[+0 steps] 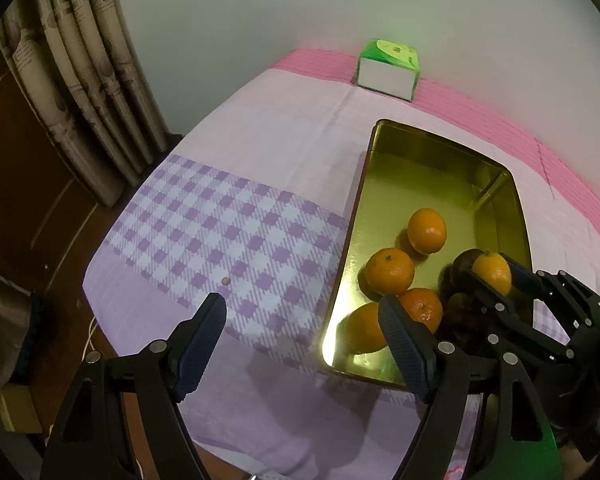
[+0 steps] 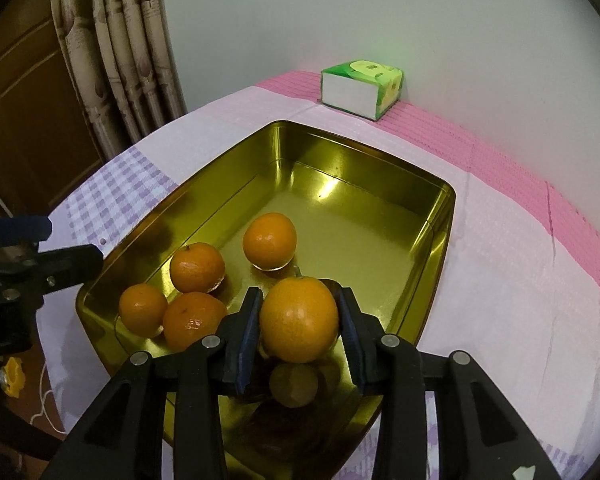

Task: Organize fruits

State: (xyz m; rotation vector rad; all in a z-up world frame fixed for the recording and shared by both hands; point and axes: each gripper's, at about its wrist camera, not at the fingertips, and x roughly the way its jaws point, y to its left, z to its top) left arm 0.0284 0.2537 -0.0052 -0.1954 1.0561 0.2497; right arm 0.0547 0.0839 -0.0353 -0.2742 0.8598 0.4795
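Observation:
A gold metal tin [image 1: 508, 184] [image 2: 444, 216] stands on the cloth-covered table. Several oranges [image 1: 427, 230] [image 2: 269, 240] lie inside it, towards its near end. My right gripper [image 2: 299, 320] [image 1: 494, 274] is shut on an orange [image 2: 299, 319] [image 1: 492, 273] and holds it just above the tin's floor, where its reflection shows. Dark fruit [image 1: 466, 264] lies under it, mostly hidden. My left gripper [image 1: 302, 312] is open and empty, above the checked cloth at the tin's left near corner; it also shows in the right wrist view [image 2: 56, 246].
A green and white tissue pack [image 1: 388, 70] [image 2: 362, 88] stands at the far table edge by the wall. A small pink bit [image 1: 225, 281] lies on the checked cloth. Curtains [image 1: 84, 80] and a wooden door hang at the left, past the table edge.

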